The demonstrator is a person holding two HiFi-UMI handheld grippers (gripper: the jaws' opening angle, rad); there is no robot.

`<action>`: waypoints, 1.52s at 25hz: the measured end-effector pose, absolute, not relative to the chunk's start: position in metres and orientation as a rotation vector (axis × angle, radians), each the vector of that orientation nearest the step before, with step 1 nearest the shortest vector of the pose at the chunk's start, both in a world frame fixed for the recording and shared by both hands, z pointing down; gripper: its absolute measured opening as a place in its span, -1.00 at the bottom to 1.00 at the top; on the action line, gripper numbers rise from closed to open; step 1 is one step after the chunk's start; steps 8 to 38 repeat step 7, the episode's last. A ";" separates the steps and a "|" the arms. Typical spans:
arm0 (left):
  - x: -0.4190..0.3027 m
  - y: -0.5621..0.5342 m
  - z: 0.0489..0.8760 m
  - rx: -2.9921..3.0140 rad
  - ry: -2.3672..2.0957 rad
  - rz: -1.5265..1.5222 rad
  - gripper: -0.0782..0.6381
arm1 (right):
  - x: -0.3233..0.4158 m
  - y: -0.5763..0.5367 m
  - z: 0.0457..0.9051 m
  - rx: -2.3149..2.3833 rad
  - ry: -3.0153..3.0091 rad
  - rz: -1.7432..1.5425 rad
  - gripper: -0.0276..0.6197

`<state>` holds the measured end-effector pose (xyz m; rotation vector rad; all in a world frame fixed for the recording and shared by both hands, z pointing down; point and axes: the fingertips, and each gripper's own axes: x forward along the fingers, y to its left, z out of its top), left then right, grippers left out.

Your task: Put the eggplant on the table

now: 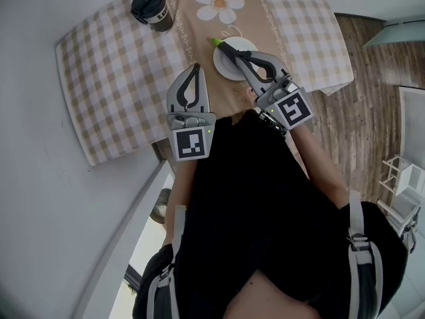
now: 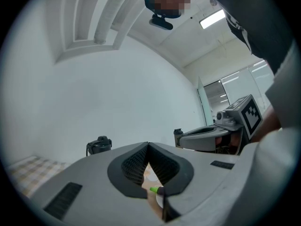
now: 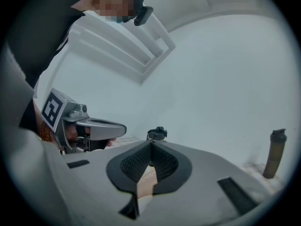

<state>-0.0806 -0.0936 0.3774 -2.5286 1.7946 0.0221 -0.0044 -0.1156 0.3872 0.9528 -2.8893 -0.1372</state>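
The eggplant (image 1: 216,42) lies on a white plate (image 1: 224,70) on the checked table; its green stem pokes out at the plate's far left and the dark body is mostly hidden under my right gripper. The right gripper (image 1: 234,50) is shut, level, with its tips over the plate and nothing between the pads (image 3: 150,145). Just left of the plate, my left gripper (image 1: 194,66) hangs over the table runner, also shut and holding nothing (image 2: 148,146). Through the gap under its jaws I see the eggplant's green stem (image 2: 154,189) and the plate's rim (image 2: 160,202).
A black travel mug (image 1: 151,6) stands at the table's far left. A dark bottle (image 3: 275,152) stands off to the right in the right gripper view. The tablecloth (image 1: 106,78) hangs over the table edges; wooden floor (image 1: 358,78) lies to the right.
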 end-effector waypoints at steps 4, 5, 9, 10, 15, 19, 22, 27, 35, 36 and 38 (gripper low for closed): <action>-0.081 -0.093 0.377 -2.525 1.796 0.025 -0.80 | -0.004 -0.116 0.387 0.957 -2.891 -0.127 -0.91; -0.081 -0.093 0.377 -2.526 1.797 0.024 -0.80 | -0.004 -0.117 0.388 0.956 -2.888 -0.122 -0.91; -0.081 -0.093 0.378 -2.527 1.798 0.022 -0.80 | -0.003 -0.117 0.389 0.950 -2.883 -0.116 -0.91; -0.081 -0.093 0.378 -2.527 1.798 0.022 -0.80 | -0.003 -0.117 0.389 0.950 -2.883 -0.116 -0.91; -0.081 -0.093 0.378 -2.527 1.798 0.022 -0.80 | -0.003 -0.117 0.389 0.950 -2.883 -0.116 -0.91; -0.081 -0.093 0.378 -2.527 1.798 0.022 -0.80 | -0.003 -0.117 0.389 0.950 -2.883 -0.116 -0.91; -0.081 -0.093 0.378 -2.527 1.798 0.022 -0.80 | -0.003 -0.117 0.389 0.950 -2.883 -0.116 -0.91; -0.081 -0.093 0.378 -2.527 1.798 0.022 -0.80 | -0.003 -0.117 0.389 0.950 -2.883 -0.116 -0.91; -0.081 -0.093 0.378 -2.527 1.798 0.022 -0.80 | -0.003 -0.117 0.389 0.950 -2.883 -0.116 -0.91; -0.081 -0.093 0.378 -2.527 1.798 0.022 -0.80 | -0.003 -0.117 0.389 0.950 -2.883 -0.116 -0.91; -0.081 -0.093 0.378 -2.527 1.798 0.022 -0.80 | -0.003 -0.117 0.389 0.950 -2.883 -0.116 -0.91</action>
